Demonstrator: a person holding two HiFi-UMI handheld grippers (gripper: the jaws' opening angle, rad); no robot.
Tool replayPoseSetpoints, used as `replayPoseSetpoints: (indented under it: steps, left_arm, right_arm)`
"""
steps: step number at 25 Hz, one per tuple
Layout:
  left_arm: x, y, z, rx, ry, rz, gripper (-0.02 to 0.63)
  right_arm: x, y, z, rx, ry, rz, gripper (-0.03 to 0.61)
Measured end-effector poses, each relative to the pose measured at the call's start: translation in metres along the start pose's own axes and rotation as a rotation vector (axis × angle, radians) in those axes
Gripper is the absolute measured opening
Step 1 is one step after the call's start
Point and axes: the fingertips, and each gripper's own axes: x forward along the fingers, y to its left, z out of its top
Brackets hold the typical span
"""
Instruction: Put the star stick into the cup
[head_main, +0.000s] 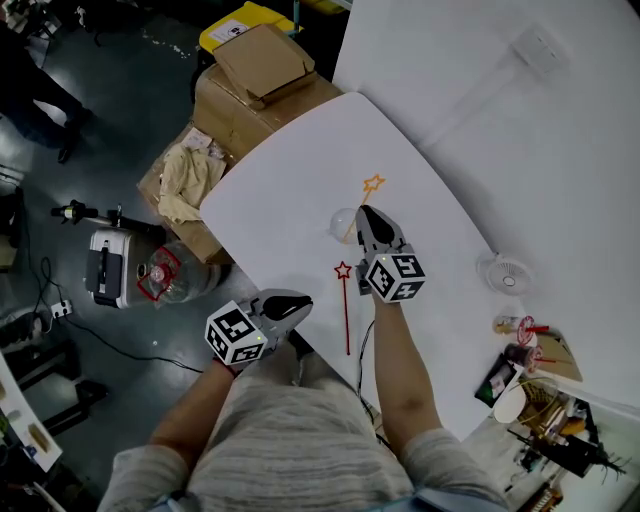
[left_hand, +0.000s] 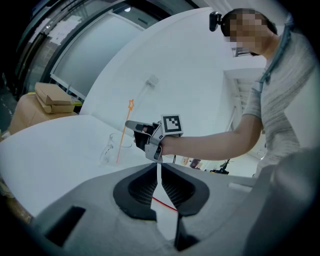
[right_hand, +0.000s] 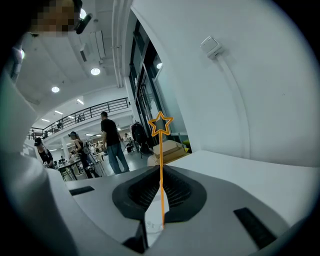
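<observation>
A clear cup (head_main: 342, 222) stands on the white table (head_main: 290, 180). An orange star stick (head_main: 373, 184) leans up out of it, lower end inside the cup. My right gripper (head_main: 366, 215) is right beside the cup, and in the right gripper view the orange star stick (right_hand: 161, 150) runs up between its jaws, which are shut on it. A red star stick (head_main: 345, 300) lies flat on the table between the two grippers. My left gripper (head_main: 298, 302) hovers at the table's near edge, shut and holding nothing; its view shows the cup (left_hand: 111, 147) and the right gripper (left_hand: 142, 134) ahead.
Cardboard boxes (head_main: 260, 80) sit off the table's far left corner. A small white fan (head_main: 503, 273) lies on the table's right side, with cups and clutter (head_main: 530, 385) at the near right end. A water jug (head_main: 165, 272) stands on the floor.
</observation>
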Motion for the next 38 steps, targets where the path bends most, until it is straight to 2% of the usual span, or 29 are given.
replayPoseSetpoints:
  steps: [19, 29, 38]
  left_arm:
    - [-0.004, -0.005, -0.001, 0.004, -0.027, -0.011, 0.02]
    - [0.001, -0.018, 0.0, 0.02, -0.036, -0.034, 0.02]
    - [0.005, -0.037, -0.004, 0.033, -0.039, -0.055, 0.02]
  right_arm:
    - [0.001, 0.006, -0.011, 0.009, 0.071, 0.003, 0.021]
    - [-0.028, 0.016, -0.008, 0.01, 0.062, -0.009, 0.022]
    - [-0.063, 0.027, -0.03, 0.02, 0.113, -0.021, 0.03]
